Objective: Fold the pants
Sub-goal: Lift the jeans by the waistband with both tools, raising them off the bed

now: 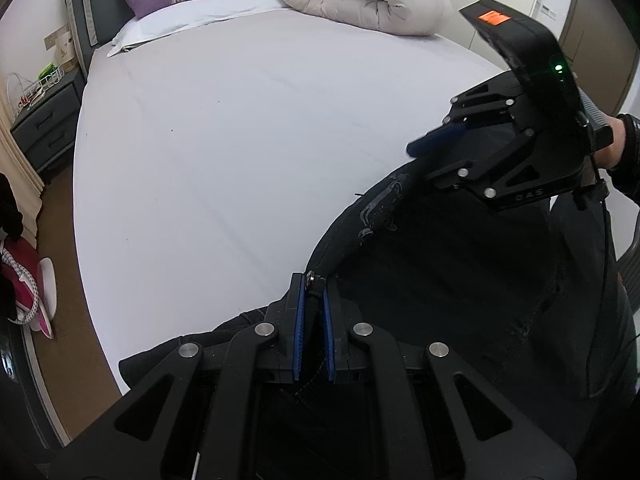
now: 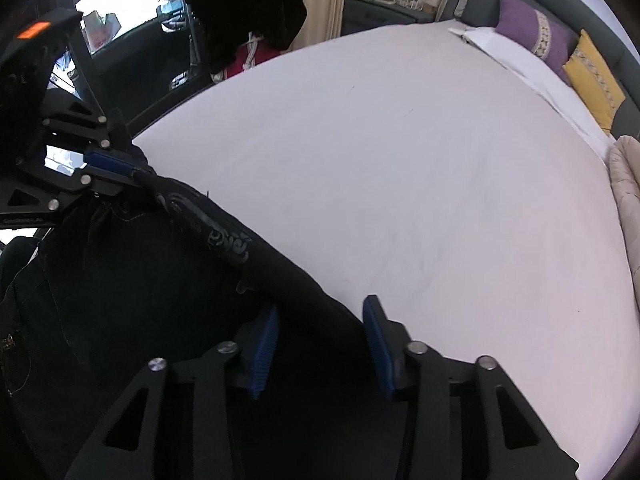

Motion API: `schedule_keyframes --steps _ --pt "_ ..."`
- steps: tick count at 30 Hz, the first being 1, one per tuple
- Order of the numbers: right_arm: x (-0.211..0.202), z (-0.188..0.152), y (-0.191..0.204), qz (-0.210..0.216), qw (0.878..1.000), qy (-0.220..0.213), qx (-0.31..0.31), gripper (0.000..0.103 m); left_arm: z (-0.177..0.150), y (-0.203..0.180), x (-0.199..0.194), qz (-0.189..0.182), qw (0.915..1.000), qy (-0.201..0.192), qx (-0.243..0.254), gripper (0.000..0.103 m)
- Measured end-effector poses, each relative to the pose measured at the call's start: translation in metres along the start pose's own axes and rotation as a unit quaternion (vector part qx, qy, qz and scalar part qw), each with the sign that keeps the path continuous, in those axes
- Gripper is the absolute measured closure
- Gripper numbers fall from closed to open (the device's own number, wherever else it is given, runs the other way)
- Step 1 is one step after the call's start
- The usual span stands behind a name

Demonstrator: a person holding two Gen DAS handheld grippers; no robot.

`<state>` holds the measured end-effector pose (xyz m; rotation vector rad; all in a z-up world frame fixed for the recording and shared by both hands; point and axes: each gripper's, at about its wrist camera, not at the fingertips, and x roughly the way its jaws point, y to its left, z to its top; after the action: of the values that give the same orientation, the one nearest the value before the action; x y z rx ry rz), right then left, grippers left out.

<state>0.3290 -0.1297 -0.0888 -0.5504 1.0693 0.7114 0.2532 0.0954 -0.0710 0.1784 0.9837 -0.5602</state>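
- Pants [image 1: 460, 300], dark with a pale printed waistband, are bunched at the near edge of a white bed [image 1: 240, 140]; no fold is visible, so I judge the task barely begun.
- Left gripper [image 1: 313, 304] angles steeply down, its blue pads clenched on one waistband corner by the metal button.
- Right gripper [image 2: 320, 332] also tilts downward; the waistband's other end lies between its parted jaws, nearer the right pad, but the pads do not appear to press it.
- Still to do: secure the second corner, spread the pants out, then fold.
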Motion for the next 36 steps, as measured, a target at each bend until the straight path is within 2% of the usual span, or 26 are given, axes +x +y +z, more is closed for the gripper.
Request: schedule_keyframes --steps 3,5,9,13,18,21,23,27,31,34,36 --pt "0.002 0.0 -0.004 0.001 1.0 0.011 0.019 0.089 -0.002 0.003 0.004 -0.002 1.0 -0.003 -0.004 0.096" --pt "0.001 -0.001 -0.007 0.004 0.999 0.011 0.039 0.092 0.001 0.0 0.006 -0.002 1.0 -0.005 -0.006 0.096" --pt "-0.006 -0.006 -0.007 0.012 0.994 0.003 0.107 0.096 0.0 0.011 0.011 -0.003 0.9999 -0.008 -0.01 0.096" --pt "-0.011 -0.012 -0.001 0.031 0.985 -0.011 0.168 0.096 -0.006 0.006 0.003 -0.002 0.9998 -0.011 -0.015 0.096" --pt "-0.021 -0.019 0.004 0.09 0.968 -0.031 0.231 0.096 -0.016 -0.007 -0.014 -0.007 0.9996 -0.018 -0.021 0.096" --pt "-0.031 -0.028 0.011 0.12 0.963 -0.035 0.24 0.097 -0.025 -0.021 -0.029 -0.012 0.9995 -0.023 -0.019 0.096" --pt "-0.041 -0.039 0.024 0.126 0.967 -0.028 0.221 0.097 -0.036 -0.032 -0.04 -0.016 0.9995 -0.024 -0.014 0.096" --pt "-0.067 -0.058 0.053 0.108 0.983 -0.004 0.145 0.097 -0.067 -0.062 -0.061 -0.022 0.9996 -0.016 0.013 0.096" --pt "-0.086 -0.079 0.095 0.074 0.996 0.029 0.033 0.097 -0.102 -0.093 -0.076 -0.043 0.9984 0.0 0.037 0.096" --pt "-0.097 -0.096 0.133 0.034 0.997 0.051 -0.055 0.097 -0.123 -0.119 -0.082 -0.052 0.9968 0.016 0.059 0.096" --pt "-0.104 -0.109 0.157 0.011 0.992 0.062 -0.108 0.097 -0.136 -0.135 -0.084 -0.059 0.9955 0.026 0.069 0.096"
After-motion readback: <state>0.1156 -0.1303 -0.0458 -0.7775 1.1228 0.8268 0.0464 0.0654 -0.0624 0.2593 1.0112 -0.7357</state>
